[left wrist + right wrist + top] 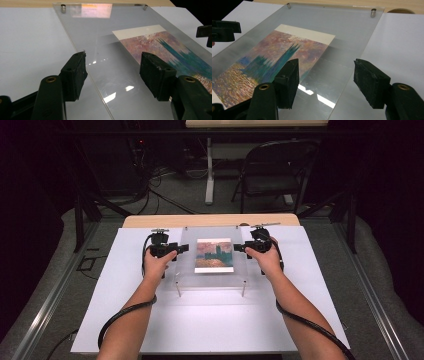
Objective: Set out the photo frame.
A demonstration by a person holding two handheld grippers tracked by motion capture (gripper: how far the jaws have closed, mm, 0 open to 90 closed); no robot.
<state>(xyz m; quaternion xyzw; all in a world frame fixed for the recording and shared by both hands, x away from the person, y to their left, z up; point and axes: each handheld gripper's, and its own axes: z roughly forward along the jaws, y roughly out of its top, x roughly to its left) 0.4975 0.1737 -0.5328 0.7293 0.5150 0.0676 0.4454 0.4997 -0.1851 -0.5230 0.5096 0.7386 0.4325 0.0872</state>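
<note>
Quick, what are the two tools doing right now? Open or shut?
Left tool: open, jaws apart over the left edge of the clear panel, holding nothing.
Right tool: open, jaws apart over the panel's right edge, holding nothing.

This is looking like a lab or recording studio, not a home. Black curtains [30, 195] are closing in the space, metal rails [45, 305] are framing a grey carpeted floor [170, 200], cables [150, 180] are trailing to dark equipment [120, 155], and a folding chair [275, 170] is standing behind the table [210, 220] with its white board [210, 320].
</note>
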